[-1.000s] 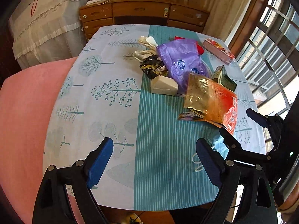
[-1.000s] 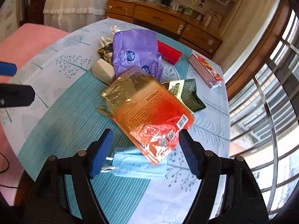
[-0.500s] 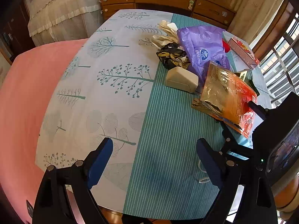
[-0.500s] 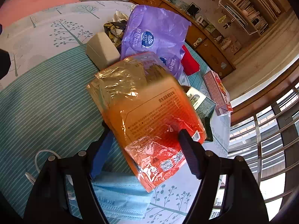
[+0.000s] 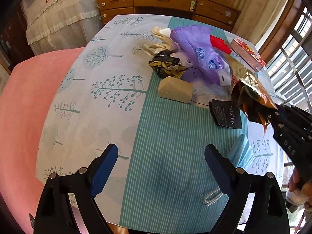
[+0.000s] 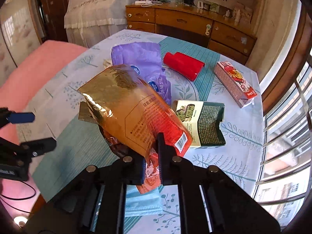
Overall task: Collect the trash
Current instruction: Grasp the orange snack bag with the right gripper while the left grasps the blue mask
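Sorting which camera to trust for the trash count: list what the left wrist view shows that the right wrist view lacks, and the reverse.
Left wrist only: the beige block, the crumpled dark wrapper, the open left gripper.
Right wrist only: the green box, the full red roll.
Both: the orange-gold bag clamped in the right gripper, the purple bag, the blue mask, the red-and-white carton.

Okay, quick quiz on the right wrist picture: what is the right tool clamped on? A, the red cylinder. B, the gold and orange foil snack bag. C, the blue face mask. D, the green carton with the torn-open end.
B: the right tool has its fingers closed on the bottom edge of the gold and orange foil snack bag, which is raised off the tablecloth.
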Demonstrator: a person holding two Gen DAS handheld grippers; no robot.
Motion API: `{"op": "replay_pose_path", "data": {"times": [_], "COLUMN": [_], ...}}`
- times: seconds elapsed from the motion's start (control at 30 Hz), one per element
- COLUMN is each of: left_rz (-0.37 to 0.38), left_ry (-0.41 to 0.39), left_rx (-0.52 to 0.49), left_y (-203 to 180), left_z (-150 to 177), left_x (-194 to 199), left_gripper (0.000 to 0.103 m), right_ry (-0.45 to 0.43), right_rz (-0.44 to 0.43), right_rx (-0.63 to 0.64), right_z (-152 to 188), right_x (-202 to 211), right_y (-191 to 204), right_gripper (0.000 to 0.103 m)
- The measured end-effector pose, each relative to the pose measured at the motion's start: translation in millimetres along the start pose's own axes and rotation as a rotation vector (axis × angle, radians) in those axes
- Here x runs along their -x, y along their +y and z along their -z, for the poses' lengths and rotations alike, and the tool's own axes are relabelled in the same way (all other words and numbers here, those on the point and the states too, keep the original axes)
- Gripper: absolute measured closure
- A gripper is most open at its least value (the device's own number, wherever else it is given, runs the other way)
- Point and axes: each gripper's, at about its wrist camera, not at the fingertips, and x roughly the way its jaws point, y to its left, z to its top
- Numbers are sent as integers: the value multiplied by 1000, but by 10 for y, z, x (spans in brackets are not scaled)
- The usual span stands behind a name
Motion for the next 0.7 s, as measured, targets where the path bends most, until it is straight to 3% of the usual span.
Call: {"op": "replay_pose_path", "data": {"times": [0.2, 0.33, 0.53, 0.7], "left_rz": [65, 109, 171, 172], "left_ry": [15, 61, 133, 182], "left_rx": [-145, -232, -337, -441], "left_y": [-436, -756, -1192, -1556], "left_z": [-34, -10, 14, 61], "left_x": [-52, -171, -422, -641], "left_gripper": [11, 11, 11, 12], "right_ry": [31, 47, 69, 73], "right_rz": [-74, -79, -54, -46], "right_rx": [-230, -350, -462, -512], "right_z": [75, 304, 615, 784], "right_x": [282, 435, 523, 539], "right_y": [-514, -770, -1085, -1239], "right_gripper": [98, 99, 99, 99]}}
